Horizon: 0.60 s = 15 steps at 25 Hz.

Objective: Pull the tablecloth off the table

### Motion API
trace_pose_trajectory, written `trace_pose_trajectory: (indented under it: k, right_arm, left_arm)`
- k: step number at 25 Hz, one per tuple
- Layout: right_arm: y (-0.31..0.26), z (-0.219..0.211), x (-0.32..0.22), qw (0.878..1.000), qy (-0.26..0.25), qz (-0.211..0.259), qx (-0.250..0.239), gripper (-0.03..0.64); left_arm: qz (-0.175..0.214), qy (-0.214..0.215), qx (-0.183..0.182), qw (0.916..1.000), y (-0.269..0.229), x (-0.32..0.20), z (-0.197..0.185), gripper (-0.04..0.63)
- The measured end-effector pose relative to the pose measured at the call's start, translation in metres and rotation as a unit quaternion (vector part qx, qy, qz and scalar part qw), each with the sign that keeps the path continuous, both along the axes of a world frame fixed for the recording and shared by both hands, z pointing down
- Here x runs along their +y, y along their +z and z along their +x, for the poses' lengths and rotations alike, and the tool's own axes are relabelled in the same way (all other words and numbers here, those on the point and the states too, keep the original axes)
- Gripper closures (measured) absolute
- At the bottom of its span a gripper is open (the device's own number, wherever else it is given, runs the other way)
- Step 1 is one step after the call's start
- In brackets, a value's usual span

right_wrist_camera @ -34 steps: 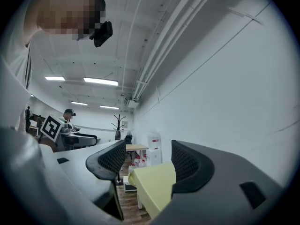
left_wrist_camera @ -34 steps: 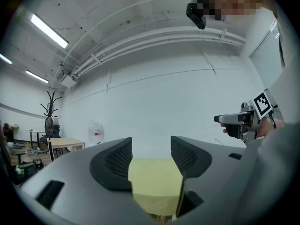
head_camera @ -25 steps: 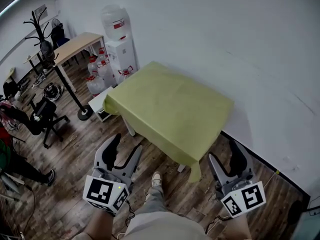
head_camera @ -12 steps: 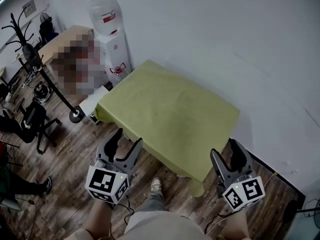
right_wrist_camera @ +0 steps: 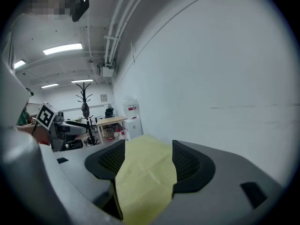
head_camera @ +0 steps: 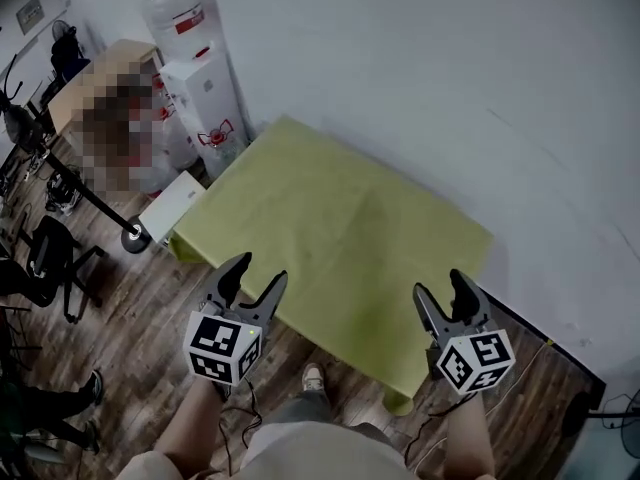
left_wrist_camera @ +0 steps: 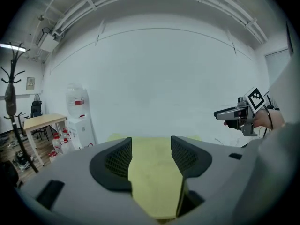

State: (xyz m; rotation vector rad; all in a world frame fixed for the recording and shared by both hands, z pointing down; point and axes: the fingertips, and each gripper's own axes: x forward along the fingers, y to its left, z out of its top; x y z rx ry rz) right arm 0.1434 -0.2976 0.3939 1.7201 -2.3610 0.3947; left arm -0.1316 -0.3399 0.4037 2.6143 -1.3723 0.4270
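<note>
A yellow-green tablecloth (head_camera: 340, 238) covers a small table against the white wall, with its near edge hanging over the side. My left gripper (head_camera: 258, 271) stands open just over the cloth's near left edge, nothing between its fingers. My right gripper (head_camera: 440, 286) is open too, over the near right edge by the hanging corner (head_camera: 400, 400). In the left gripper view the cloth (left_wrist_camera: 154, 182) shows between the open jaws, and the right gripper (left_wrist_camera: 236, 112) is off to the right. The right gripper view looks along the cloth (right_wrist_camera: 143, 182) between spread jaws, with the left gripper (right_wrist_camera: 70, 125) at the left.
A water dispenser (head_camera: 205, 78) stands at the table's far left, with a flat white box (head_camera: 170, 208) on the floor beside it. A coat stand's base (head_camera: 133, 238) and an office chair (head_camera: 45, 258) are further left. My shoe (head_camera: 313, 376) is on the wooden floor.
Both grippers have moved forward from over the floor to the cloth's near edge. The table has come closer in the head view.
</note>
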Motion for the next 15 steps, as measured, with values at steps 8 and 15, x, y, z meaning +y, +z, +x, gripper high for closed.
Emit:
trace_pose_trajectory:
  k: [8,15]
  right_arm:
    - [0.087,0.026,-0.07,0.998,0.023,-0.064,0.012,0.278]
    - [0.167,0.05,-0.101,0.992,0.021,-0.126,0.024,0.268]
  left_arm:
    - [-0.061,-0.001,-0.027,0.9978,0.078,-0.063,0.002,0.335]
    - [-0.115,-0.017,-0.051,0.9919,0.154,-0.09,0.004,0.332]
